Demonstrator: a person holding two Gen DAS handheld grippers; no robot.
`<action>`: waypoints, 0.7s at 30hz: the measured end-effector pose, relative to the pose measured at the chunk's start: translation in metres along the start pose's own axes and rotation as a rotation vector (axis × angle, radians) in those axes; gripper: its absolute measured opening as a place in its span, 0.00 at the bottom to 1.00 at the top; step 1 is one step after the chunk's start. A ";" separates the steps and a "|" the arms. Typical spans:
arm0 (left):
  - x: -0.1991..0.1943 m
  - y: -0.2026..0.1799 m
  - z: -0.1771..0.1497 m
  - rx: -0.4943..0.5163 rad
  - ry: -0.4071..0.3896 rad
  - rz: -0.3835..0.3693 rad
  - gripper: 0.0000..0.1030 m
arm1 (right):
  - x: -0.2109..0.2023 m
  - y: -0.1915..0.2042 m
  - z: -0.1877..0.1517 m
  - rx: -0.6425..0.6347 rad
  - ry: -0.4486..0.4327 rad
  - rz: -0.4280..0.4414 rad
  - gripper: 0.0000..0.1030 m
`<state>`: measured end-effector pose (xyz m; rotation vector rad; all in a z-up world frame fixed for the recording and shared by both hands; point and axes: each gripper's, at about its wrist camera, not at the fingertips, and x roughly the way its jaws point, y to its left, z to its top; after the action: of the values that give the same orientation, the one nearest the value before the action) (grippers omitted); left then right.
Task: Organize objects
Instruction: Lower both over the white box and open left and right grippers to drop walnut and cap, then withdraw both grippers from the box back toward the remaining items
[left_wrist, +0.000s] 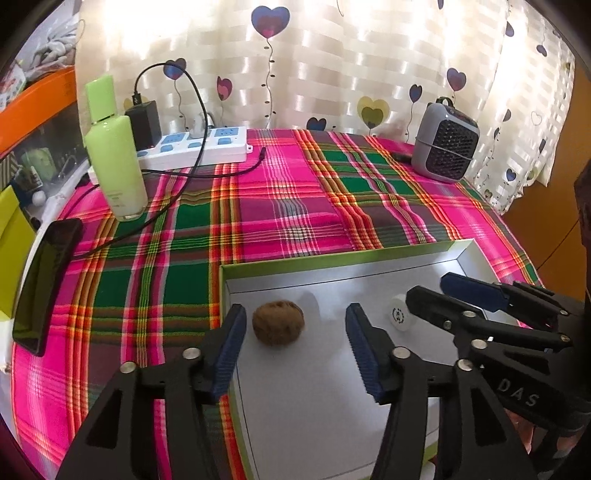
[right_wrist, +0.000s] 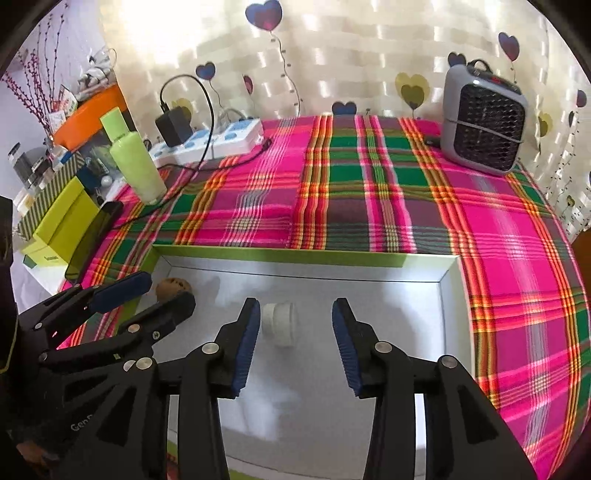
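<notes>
Left wrist view: far left, a phone (left_wrist: 46, 284) lies dark on the plaid cloth (left_wrist: 280, 206), a green bottle (left_wrist: 114, 155) stands upright behind it, and a power strip (left_wrist: 199, 146) with a black charger (left_wrist: 144, 123) sits beyond. Nearer now, the left gripper (left_wrist: 295, 332) hangs over the tray (left_wrist: 332, 260), jaws about half open, gripping nothing; the walnut (left_wrist: 278, 322) lies on the tray floor between its fingers, closer to the left one, pads clear of it. Moving right, the white cap (left_wrist: 399, 314) lies on its side in the tray, and the right gripper (right_wrist: 295, 325) brackets it, jaws partly open; the left pad looks just beside it, touching or not I cannot tell, the right pad well clear. Far right, a grey fan (left_wrist: 445, 142) stands at the curtain (left_wrist: 332, 62).
</notes>
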<state>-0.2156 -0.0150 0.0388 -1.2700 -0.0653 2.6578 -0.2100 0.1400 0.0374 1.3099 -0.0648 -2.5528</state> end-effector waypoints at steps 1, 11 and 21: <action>-0.003 0.000 -0.001 -0.001 -0.005 -0.003 0.54 | -0.003 0.001 -0.001 -0.003 -0.008 -0.003 0.47; -0.034 -0.005 -0.016 0.015 -0.052 -0.008 0.54 | -0.031 0.011 -0.014 -0.032 -0.064 -0.006 0.48; -0.072 -0.012 -0.037 0.026 -0.120 -0.008 0.54 | -0.060 0.016 -0.038 -0.048 -0.105 -0.014 0.48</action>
<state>-0.1412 -0.0189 0.0722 -1.0991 -0.0523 2.7164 -0.1430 0.1427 0.0648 1.1632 -0.0151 -2.6164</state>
